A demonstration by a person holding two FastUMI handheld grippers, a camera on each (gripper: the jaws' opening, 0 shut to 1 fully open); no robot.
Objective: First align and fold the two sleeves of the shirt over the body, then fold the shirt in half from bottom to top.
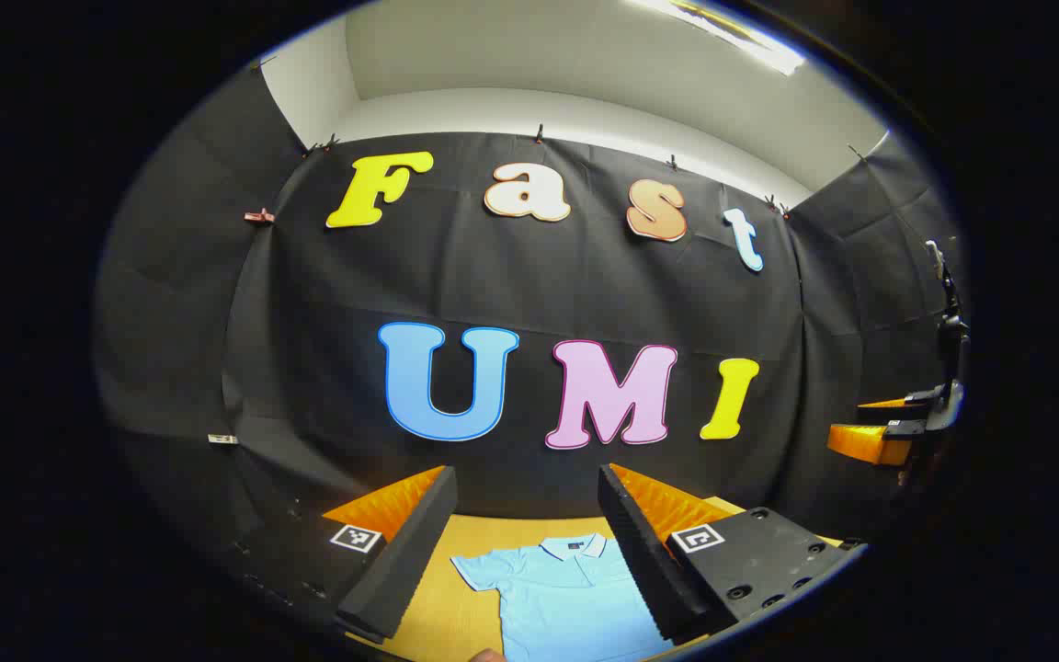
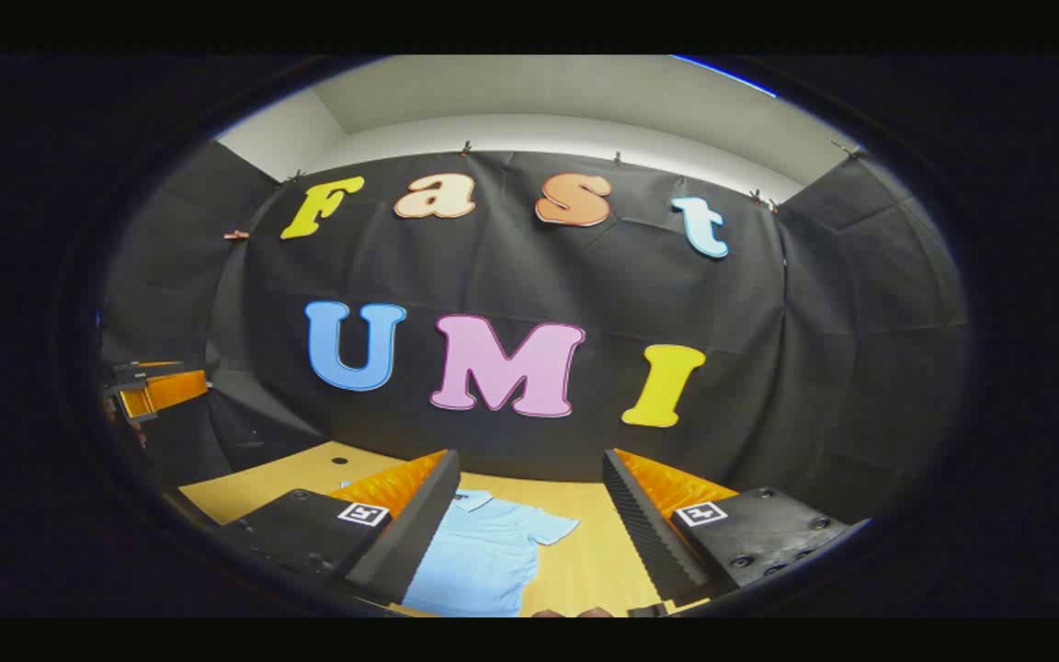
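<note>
Shirt [image 1: 566, 593] lies flat on the counter [image 1: 456, 598], collar at 12 o'clock, long axis 6–12. Left hand-held gripper [image 1: 525, 515] and right hand-held gripper [image 2: 529, 501] both hover above, jaws spread, empty. Sleeves unfolded; each sits nearer its own side.

Left gripper [image 1: 525, 515]: held high above the table, pointing forward and level toward the far edge; its two fingers [image 1: 401, 552] stand wide apart with nothing between them and touch nothing.
Right gripper [image 2: 529, 501]: also held high above the table, pointing forward toward the far edge; fingers [image 2: 649, 524] spread wide, nothing between them.
Left gripper from the right gripper view [image 2: 148, 386]: off at the left rim, well apart from the right one, at about the same height.
Right gripper from the left gripper view [image 1: 897, 428]: at the right rim, raised, fingers apart.
</note>
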